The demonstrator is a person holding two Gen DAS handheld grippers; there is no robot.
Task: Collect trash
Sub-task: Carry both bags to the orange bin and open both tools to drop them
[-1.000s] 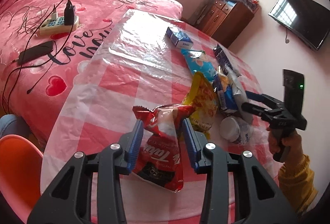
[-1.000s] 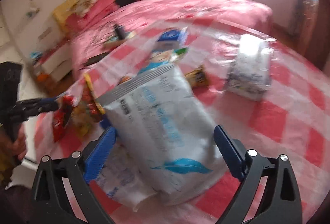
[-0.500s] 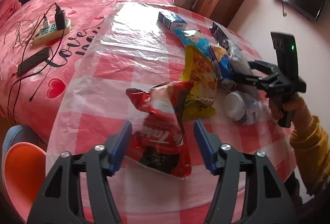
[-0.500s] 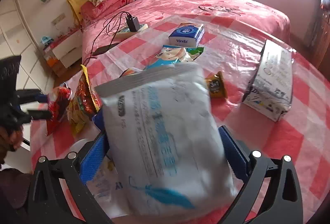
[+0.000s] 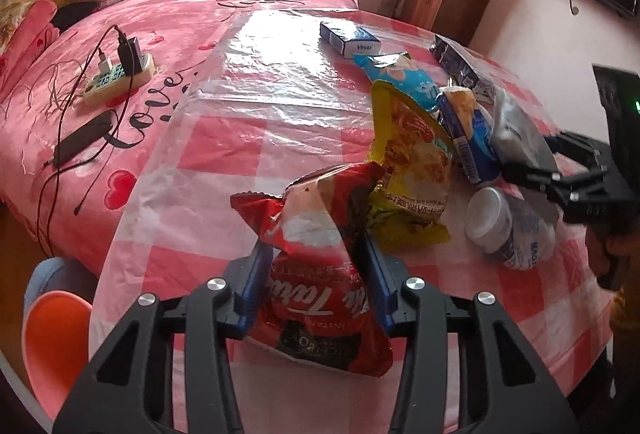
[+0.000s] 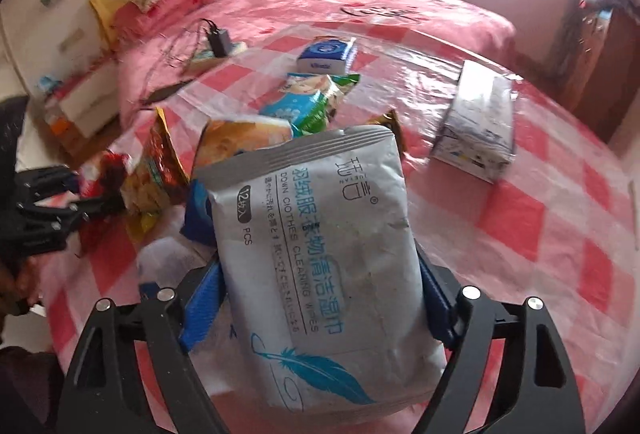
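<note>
Jaws closing now on both sides, left gripper (image 5: 316, 284) pinching the red snack bag (image 5: 320, 274) near the table's (image 5: 248, 154) front edge, right gripper (image 6: 320, 298) squeezing the wet-wipes pack (image 6: 320, 254) — next, I'd say, lift both clear.

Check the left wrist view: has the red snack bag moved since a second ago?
Cannot tell; the camera itself shifted. The red snack bag lies beside the yellow packet as before.

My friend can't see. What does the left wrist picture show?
The left tongs are closing on a red snack bag on a pink checked table. More wrappers and the right tongs sit to the right, a pink bed behind.
</note>
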